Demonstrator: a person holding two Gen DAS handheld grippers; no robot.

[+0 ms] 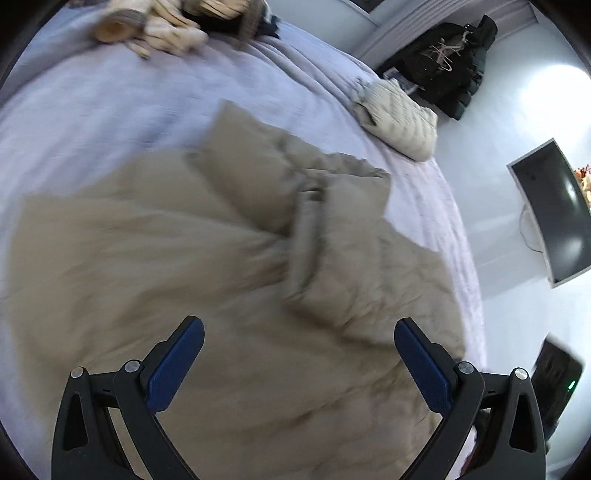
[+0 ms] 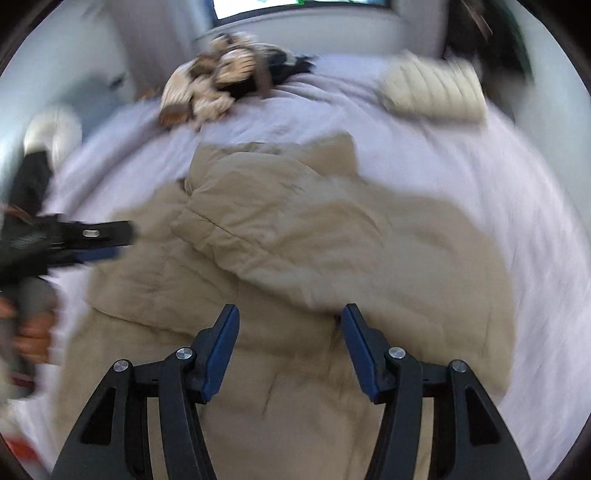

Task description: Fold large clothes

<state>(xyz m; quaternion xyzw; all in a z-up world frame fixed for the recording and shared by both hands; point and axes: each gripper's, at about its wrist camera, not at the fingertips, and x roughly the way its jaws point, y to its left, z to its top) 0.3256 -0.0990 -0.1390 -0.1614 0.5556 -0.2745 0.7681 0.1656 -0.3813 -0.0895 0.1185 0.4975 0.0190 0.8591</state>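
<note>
- Left tool (image 1: 299,332): jaws spread wide, gripping nothing, above the beige coat (image 1: 229,258).
- Right tool (image 2: 288,317): jaws spread, empty, over the same coat (image 2: 295,236).
- Coat: crumpled, partly folded, at the bed's (image 1: 92,110) near edge.
- Cream quilted garment (image 1: 399,118): at the bed's right edge.
- Clothes pile (image 2: 221,81): at the far edge.

Motion blur smears the beige coat (image 1: 229,266) in both views, so its folds and seams cannot be read. The heap of clothes (image 1: 173,26) is cut off by the left wrist view's top edge. The left gripper (image 2: 110,242) appears blurred at the frame's side in the right wrist view, its body cut off.
</note>
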